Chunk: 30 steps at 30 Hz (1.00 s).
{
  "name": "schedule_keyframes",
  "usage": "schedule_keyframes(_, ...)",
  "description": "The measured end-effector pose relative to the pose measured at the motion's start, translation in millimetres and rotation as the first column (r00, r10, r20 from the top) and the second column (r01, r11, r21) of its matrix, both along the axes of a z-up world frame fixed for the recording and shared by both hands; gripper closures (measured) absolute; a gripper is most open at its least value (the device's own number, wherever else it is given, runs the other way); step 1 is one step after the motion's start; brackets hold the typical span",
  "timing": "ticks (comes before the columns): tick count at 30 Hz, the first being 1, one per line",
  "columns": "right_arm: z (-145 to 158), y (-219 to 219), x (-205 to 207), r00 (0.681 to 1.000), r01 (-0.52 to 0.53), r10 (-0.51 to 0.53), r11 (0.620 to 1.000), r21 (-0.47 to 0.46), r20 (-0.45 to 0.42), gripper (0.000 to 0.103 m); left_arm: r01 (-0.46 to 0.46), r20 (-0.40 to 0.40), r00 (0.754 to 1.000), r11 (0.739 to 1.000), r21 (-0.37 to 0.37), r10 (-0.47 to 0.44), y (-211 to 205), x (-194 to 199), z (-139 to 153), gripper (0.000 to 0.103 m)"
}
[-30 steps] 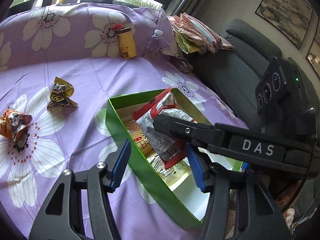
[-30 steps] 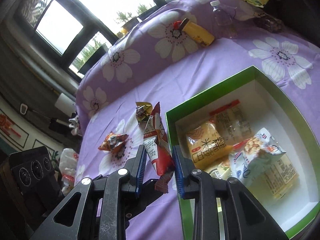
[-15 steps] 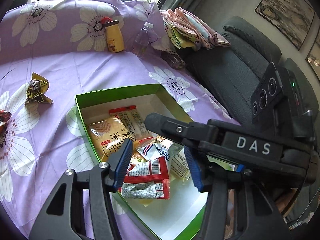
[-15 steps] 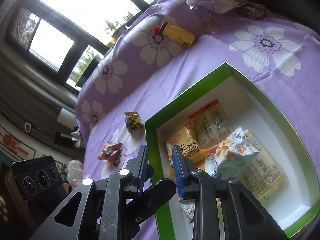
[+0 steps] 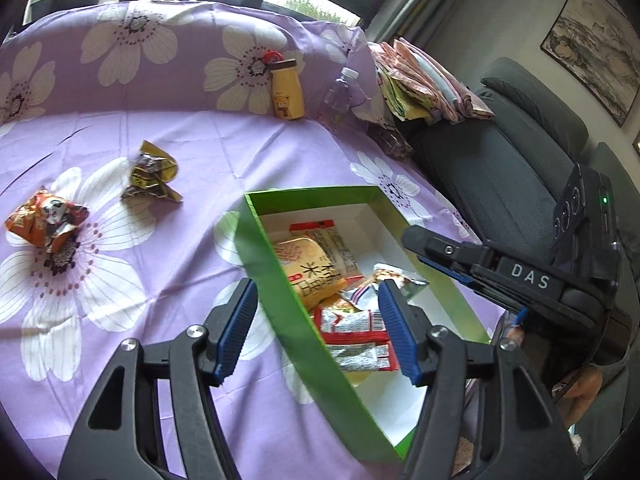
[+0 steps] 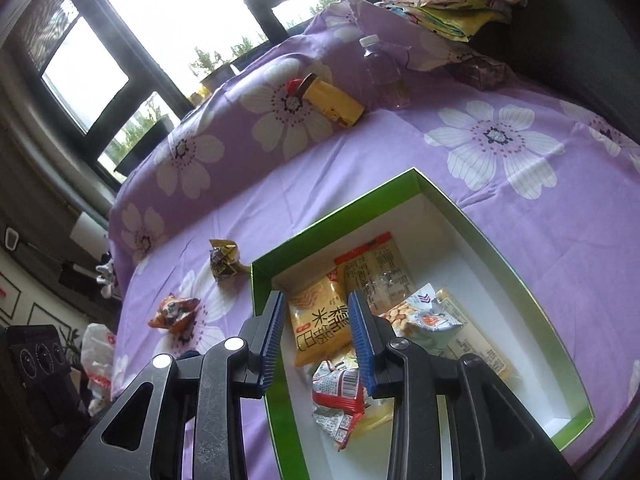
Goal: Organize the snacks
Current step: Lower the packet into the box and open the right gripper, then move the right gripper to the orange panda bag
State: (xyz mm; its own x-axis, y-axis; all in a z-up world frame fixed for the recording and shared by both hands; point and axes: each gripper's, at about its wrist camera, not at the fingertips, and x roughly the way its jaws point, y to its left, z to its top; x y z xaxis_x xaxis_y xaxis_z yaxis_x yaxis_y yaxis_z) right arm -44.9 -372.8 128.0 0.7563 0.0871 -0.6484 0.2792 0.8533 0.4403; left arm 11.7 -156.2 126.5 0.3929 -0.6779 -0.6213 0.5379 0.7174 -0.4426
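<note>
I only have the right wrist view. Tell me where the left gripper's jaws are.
Observer: The left gripper has its jaws opening astride the near wall of the green box. They grip nothing.
Operator: Check my right gripper from the side.
Observer: In the left wrist view the right gripper hangs over the box's right rim. Its jaws are opening and nothing hangs from them.
Operator: Say what's holding it.
Observer: A hand shows under its body, at the lower right edge of that picture.
</note>
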Motion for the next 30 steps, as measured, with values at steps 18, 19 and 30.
schedule_keyframes(18,-4.0,105.5,44.6,0.988,-0.148,0.142,0.981,-0.128,-0.052,0.03,-0.4,-0.053,0.915,0.916,0.015,0.4,196.4,65.2,-12.0,0.016)
schedule_keyframes(19,-4.0,111.1,50.6,0.986,-0.16,0.155,0.981,-0.109,-0.057,0.03,-0.405,-0.059,0.913,0.914,0.012,0.405,197.9,71.1,-13.4,0.016)
schedule_keyframes(30,-34.8,165.6,153.2,0.942,-0.311,0.332,0.919,0.243,-0.048,0.029,-0.347,-0.103,0.928,0.93,0.12,0.359,185.6,143.1,-63.8,0.016)
